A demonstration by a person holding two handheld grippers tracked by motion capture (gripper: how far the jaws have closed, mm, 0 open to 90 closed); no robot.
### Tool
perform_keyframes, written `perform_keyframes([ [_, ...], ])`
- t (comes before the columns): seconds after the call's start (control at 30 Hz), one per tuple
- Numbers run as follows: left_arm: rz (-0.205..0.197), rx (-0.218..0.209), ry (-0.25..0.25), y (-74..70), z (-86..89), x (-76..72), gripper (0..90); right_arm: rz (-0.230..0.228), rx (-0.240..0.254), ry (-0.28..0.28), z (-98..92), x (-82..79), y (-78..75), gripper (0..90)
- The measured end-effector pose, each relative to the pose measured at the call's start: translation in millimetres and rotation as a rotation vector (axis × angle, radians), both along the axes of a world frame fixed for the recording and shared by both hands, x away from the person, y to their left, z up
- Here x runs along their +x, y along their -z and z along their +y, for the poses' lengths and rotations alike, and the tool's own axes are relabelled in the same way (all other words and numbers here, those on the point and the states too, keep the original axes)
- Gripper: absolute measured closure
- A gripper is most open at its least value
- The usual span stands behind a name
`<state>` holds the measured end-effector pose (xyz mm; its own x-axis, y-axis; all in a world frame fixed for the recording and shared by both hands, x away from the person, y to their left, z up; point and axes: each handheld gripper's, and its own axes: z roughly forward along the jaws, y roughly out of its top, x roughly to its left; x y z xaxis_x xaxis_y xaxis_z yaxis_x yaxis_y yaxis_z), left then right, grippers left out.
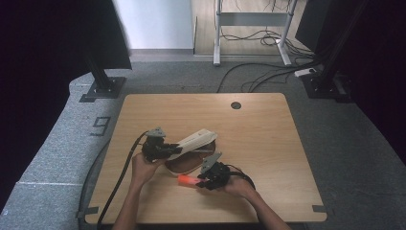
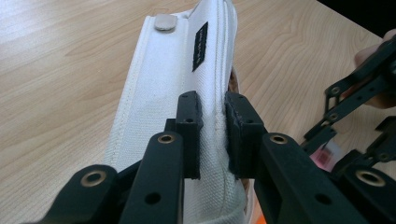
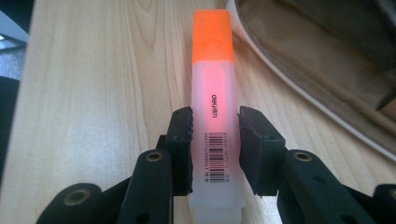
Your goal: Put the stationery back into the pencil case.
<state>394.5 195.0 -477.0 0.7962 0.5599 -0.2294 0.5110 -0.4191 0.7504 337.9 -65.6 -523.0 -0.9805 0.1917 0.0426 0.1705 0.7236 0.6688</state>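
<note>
Near the front middle of the table (image 1: pixel 268 143): all the action, both hands close together.
Left gripper (image 1: pixel 173 149): clamped tight on the white flap of the pencil case (image 1: pixel 195 140), holding that flap lifted so the mouth stays open.
Case from the left gripper view: white canvas (image 2: pixel 163 84) pinched between the pads, seam running straight away from the jaws.
Right gripper (image 1: pixel 199 182): closed around a highlighter (image 1: pixel 187 180), pads pressing both sides of the barrel.
Highlighter close up: orange cap (image 3: pixel 213 37) pointing away from the jaws, barcode end sitting back between the pads (image 3: pixel 182 140).
Long axis: lined up with the right gripper, cap end leading.
Which way to the opening: tan lining (image 3: pixel 317 60) just beside the cap, off to the right in the right gripper view; up and slightly left of the marker from the high view.
Nearer hand: right one, already carrying it, pretty much at the rim.
Guess at next move: swing the cap toward the mouth and slide in lengthwise, probably.
</note>
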Motion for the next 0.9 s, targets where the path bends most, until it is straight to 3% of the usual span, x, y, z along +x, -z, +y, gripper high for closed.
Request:
perform_keyframes([
  [0.23, -0.001, -0.002, -0.002, -0.4, 0.0, -0.1, 76.9, -0.02, 0.006, 0.056, -9.0, 4.6, -13.2, 65.2],
  [0.5, -0.003, -0.008, -0.008, -0.8, -0.4, -0.5, 77.0, -0.024, -0.002, 0.124, -15.4, 18.9, -16.5, 65.2],
  [0.9, -0.003, -0.009, -0.007, -1.2, -0.2, -0.6, 77.0, -0.055, -0.044, 0.15, 1.3, 44.0, -14.4, 65.2],
])
